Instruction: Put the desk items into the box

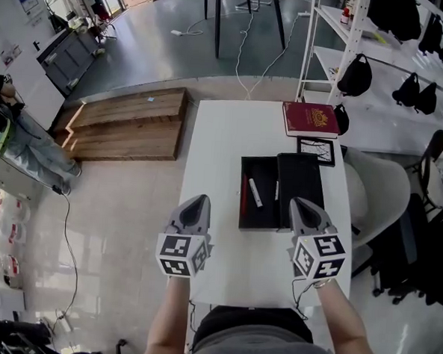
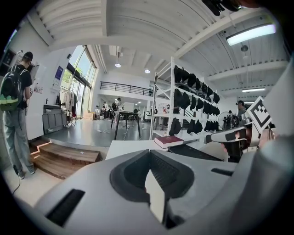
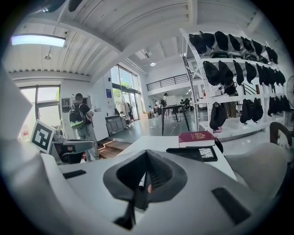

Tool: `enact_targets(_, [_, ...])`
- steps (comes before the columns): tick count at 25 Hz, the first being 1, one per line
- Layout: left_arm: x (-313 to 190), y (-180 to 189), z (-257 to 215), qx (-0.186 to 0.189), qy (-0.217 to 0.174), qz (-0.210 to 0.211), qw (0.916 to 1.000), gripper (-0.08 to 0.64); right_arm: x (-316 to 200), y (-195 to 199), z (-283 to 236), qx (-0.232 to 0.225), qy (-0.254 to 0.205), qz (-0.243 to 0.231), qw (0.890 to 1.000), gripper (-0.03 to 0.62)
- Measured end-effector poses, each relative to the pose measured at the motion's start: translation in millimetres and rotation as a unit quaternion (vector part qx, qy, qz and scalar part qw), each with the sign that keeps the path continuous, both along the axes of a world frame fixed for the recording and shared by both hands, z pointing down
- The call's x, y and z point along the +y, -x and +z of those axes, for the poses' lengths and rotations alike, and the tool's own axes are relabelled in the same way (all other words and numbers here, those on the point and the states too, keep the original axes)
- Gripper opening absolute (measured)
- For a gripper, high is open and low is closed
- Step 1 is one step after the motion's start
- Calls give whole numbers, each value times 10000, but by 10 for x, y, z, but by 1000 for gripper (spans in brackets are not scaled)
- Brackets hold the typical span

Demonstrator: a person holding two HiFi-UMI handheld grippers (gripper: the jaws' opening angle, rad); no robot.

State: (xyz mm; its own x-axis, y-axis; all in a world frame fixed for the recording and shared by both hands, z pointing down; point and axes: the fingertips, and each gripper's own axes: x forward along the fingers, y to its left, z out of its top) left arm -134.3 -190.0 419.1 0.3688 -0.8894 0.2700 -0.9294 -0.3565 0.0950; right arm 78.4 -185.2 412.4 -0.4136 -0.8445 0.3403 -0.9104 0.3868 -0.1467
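On the white table [image 1: 216,150] lies an open black box [image 1: 242,211] with its black lid [image 1: 302,186] flat beside it on the right. Inside the box I see a white marker [image 1: 256,192] and a red stick-like item [image 1: 244,196]. A dark red book [image 1: 309,119] and a small black-framed card [image 1: 315,150] lie further back. My left gripper [image 1: 198,204] hovers over the table to the left of the box, shut and holding nothing. My right gripper [image 1: 303,206] is over the lid's near end, also shut and holding nothing. The book [image 3: 196,137] shows ahead in the right gripper view.
A black cap [image 1: 341,118] lies beside the book. A white chair [image 1: 374,193] stands right of the table, with white shelving [image 1: 343,30] of black caps behind it. Wooden steps [image 1: 127,122] lie to the left, where a person [image 1: 14,141] stands.
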Motion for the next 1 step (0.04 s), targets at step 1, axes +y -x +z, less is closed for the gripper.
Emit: enact_targets(1, [-1,-2,-3,-4,3,-4,10000,6,-2,6,-1,3,4,-15,10000,3])
